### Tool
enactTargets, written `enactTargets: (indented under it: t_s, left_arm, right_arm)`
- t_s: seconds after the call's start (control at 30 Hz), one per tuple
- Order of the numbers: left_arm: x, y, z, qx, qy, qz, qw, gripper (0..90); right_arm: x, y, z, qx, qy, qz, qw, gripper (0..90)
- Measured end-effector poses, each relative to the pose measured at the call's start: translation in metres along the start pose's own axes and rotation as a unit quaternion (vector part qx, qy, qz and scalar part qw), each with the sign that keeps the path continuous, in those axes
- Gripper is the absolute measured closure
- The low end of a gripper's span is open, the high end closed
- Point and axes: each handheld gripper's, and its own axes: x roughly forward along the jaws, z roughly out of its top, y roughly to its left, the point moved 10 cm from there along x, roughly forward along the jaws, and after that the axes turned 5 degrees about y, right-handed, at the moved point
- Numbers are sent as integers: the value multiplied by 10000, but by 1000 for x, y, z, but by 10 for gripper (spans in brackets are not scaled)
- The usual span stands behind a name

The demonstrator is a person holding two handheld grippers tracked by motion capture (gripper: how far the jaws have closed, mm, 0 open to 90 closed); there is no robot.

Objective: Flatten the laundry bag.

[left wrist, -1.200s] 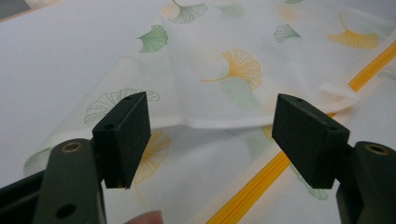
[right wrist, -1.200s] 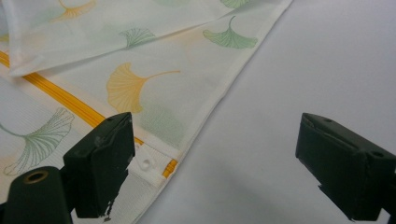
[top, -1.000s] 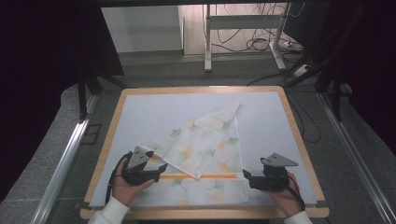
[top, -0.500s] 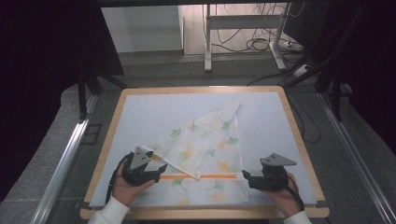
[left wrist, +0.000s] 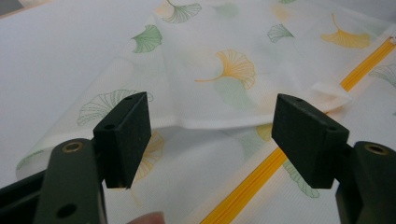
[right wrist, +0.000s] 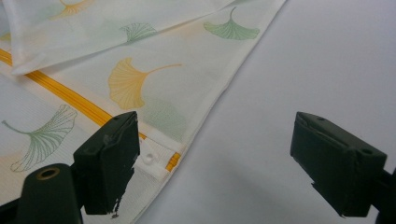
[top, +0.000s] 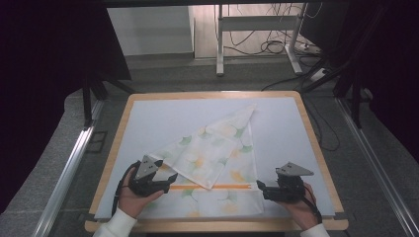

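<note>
- Plainly, the work in hand is folding a thin cloth [top: 207, 163] printed with ginkgo leaves, which lies flat on the desk [top: 148, 118] between the two pairs of tongs and stretches away from them to a far corner.
- Left tongs [top: 168, 178]: jaws stand wide with nothing between them, hovering at the cloth's near left edge; in the left gripper view [left wrist: 212, 140] a folded-over flap sits just ahead of the gap.
- Right tongs [top: 260, 187]: also wide and empty, resting beside the cloth's near right corner; in the right gripper view [right wrist: 212, 154] the hemmed edge runs past the left jaw, and the other jaw is over bare desk.
- An orange stripe [top: 217, 186] crosses the cloth between the two pairs of tongs, partly covered by the folded flap.
- Handling, as I judge it: the fabric looks light, limp and slightly sheer, so it will sag and drape from any point held and may slide on the smooth desk surface.
- Best hold is probably the hemmed corners nearest each pair of tongs, where the doubled edge gives some body; a small white snap [right wrist: 148, 157] marks the right corner.
- Pinching a single layer low to the desk matters, or the jaws may catch both layers and drag the fold open.
</note>
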Motion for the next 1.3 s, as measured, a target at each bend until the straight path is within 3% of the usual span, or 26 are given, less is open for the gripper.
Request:
enactTargets:
  t_s: [0.63, 1.0, 1.3]
  left_arm:
    - [-4, -10, 25, 58, -60, -321, 9994, 281]
    - [5, -29, 44, 266, -77, -570, 9980, 282]
    - [25, -46, 53, 241, 61, -882, 9958, 285]
  right_arm:
    - [4, 6, -1, -124, 82, 81, 9999, 165]
    - [6, 10, -1, -108, 116, 156, 9998, 185]
    - [8, 13, -2, -151, 175, 176, 9996, 188]
